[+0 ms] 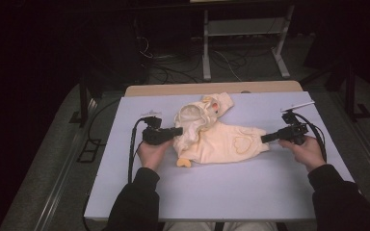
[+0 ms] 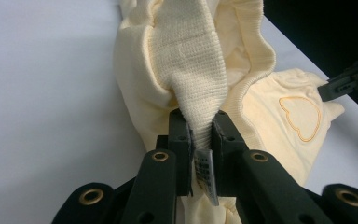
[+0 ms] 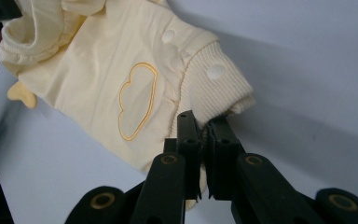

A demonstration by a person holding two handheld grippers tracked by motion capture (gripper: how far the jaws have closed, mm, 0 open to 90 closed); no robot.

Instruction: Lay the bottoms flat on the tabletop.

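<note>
Cream baby garment (image 1: 217, 137) lying mid-table on the pale mat (image 1: 221, 192), stretched from nine o'clock to three o'clock between two tools. Left gripper (image 2: 200, 135) at the nine o'clock end, jaws pressed together on a fold of ribbed knit band (image 2: 193, 70), with a small care label (image 2: 204, 175) caught between them. Right gripper (image 3: 204, 135) at the three o'clock end, jaws nearly closed on the edge of the ribbed hem (image 3: 214, 88), pinching a thin bit of cloth (bite looks shallow, likely to slip). Best handled by pulling both ends apart evenly and low to the mat, keeping tension gentle so the knit does not pop free; taking a deeper bite on the hem first seems wise. Outlined heart patch (image 3: 137, 100) and two pale snaps (image 3: 215, 71) visible near the hem. Print on the label too small and blurred to read; no brand legible anywhere.
</note>
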